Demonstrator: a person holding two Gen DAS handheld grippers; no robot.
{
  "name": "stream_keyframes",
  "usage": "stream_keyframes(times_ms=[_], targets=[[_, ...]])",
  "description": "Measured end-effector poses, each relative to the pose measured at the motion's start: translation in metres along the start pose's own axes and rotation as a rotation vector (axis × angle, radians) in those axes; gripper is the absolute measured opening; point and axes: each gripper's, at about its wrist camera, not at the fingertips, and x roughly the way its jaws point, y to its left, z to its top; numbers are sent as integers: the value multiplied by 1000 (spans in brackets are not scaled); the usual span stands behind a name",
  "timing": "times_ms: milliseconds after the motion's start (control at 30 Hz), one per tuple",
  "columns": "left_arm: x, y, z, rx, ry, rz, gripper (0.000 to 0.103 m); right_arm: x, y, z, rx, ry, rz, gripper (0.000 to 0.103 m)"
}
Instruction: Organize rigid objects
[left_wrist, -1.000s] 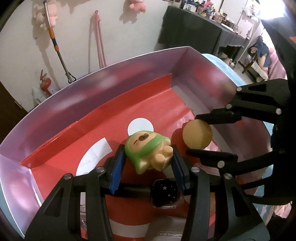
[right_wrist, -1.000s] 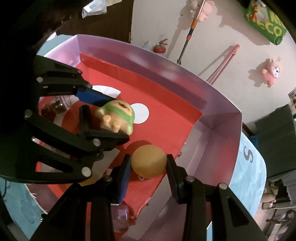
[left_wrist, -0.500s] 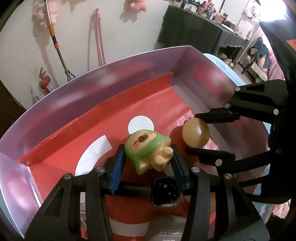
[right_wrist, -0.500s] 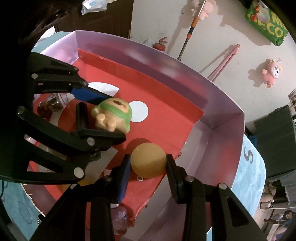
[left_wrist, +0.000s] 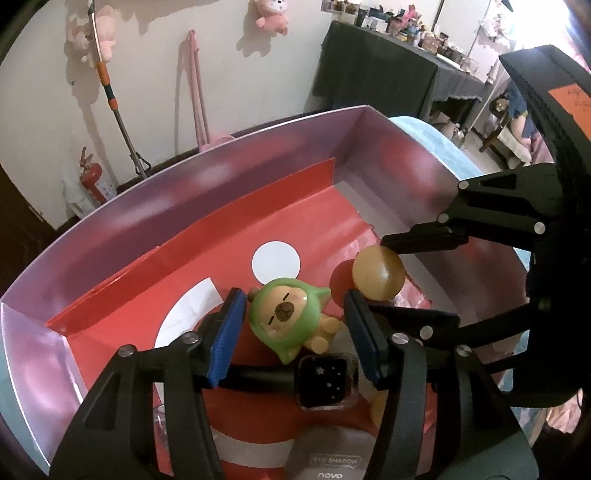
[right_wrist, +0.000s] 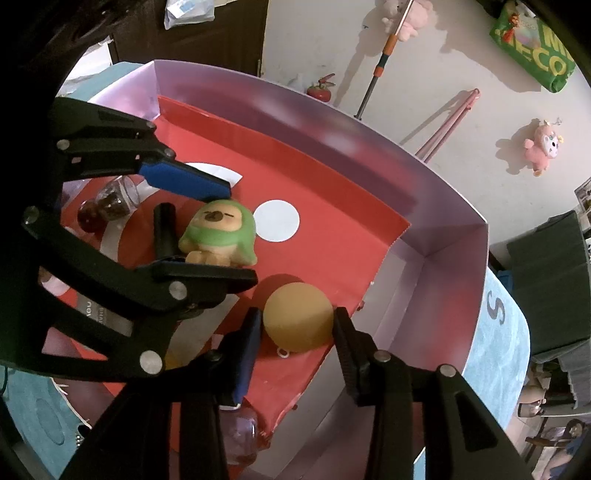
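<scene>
Inside the pink-walled box (left_wrist: 258, 173), both grippers have just been opening: the left gripper (left_wrist: 295, 328) stands clear around the green-hooded capybara figurine (left_wrist: 284, 317), and the right gripper (right_wrist: 297, 332) stands loosely about the tan rubbery ball (right_wrist: 297, 321) beside the figurine.

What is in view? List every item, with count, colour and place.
Rectangular cardboard box: 1, lilac walls, red liner, holding everything.
Hooded plastic capybara figure: 1, green and tan, on the liner between the left gripper's pads.
Smooth round ball: 1, tan, beside the figure.
Square starry case: 1, black, just nearer than the figure.
Small clear bottle: 1, dark red contents, lying behind the left gripper.
Left gripper: 1, black, blue pads, jaws just opened off the figure.
Right gripper: 1, black, jaws just been opening, ball between them.
</scene>
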Motion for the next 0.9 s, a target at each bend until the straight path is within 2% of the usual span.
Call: stream_keyframes(times_ms=[200,333,400,467,600,700,833,900], targets=[[-20,0,-5,-34,-52,-3,63,-11,1,-5,6,-12,-14,52],[-45,2,-14,-78,-102,-7,67,-29,-1,-11,37,-38,-15,53],[-59,0,-20,-95,-128,-5,68,-40,0,-14,50,-53,-24,58],[-75,-5,-28,-100,-160,6,75,-55,3,-20,63,-80,-33,64],[-101,-21,-44,-92,-215,35,77,-82,11,-29,88,-132,-32,66],[-115,-30,-56,-99,-249,46,79,-101,17,-38,116,-175,-29,77],[-141,-37,-80,-136,-330,95,81,-123,29,-50,142,-224,-25,80],[-152,-39,-89,-148,-364,109,82,-135,34,-59,156,-255,-24,85]])
